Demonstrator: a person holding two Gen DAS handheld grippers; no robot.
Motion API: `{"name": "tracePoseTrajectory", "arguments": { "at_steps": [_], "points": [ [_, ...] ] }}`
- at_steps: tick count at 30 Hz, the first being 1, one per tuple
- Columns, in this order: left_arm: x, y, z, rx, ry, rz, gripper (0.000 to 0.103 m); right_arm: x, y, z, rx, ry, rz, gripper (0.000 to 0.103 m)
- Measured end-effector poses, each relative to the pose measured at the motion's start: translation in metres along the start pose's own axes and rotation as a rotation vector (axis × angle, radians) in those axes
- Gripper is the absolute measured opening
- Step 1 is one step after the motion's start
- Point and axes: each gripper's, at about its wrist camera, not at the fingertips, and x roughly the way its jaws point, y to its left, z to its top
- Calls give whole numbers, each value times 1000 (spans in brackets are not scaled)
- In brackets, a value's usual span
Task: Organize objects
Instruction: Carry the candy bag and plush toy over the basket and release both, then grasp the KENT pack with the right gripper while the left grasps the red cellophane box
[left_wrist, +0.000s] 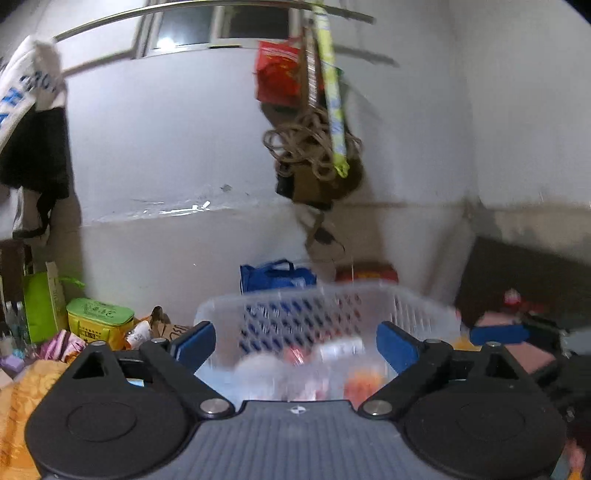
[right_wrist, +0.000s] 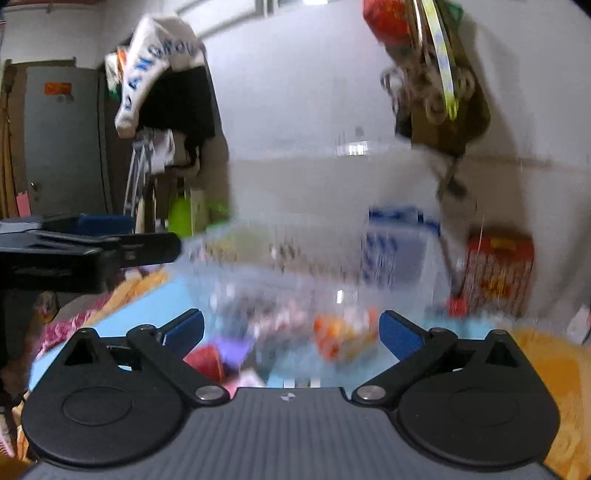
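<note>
A clear perforated plastic basket stands right in front of my left gripper, which is open and empty. Several blurred packets lie inside it, one orange. In the right wrist view the same basket is motion-blurred ahead of my right gripper, which is open and empty. An orange packet and a red and purple item lie between its fingers on a light blue surface. The left gripper shows at the left of that view, and the right gripper at the right of the left wrist view.
A blue bag and a red box stand behind the basket against the white wall. A yellow-green box and a green bag sit at left. Clothes and bags hang from a rail overhead. An orange cloth lies at right.
</note>
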Motion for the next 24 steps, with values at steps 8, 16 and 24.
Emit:
{"name": "tracePoseTrajectory", "arguments": {
  "at_steps": [8,16,24],
  "points": [
    [27,-8,-47,69,204,20,92,19,-38,-18,153,142,-77,76],
    [43,-7,-72,98,291,40,64,33,-20,-35,75,217,-52,66],
    [36,5,-79,79,295,20,64,54,5,-51,-56,281,-60,53]
  ]
}}
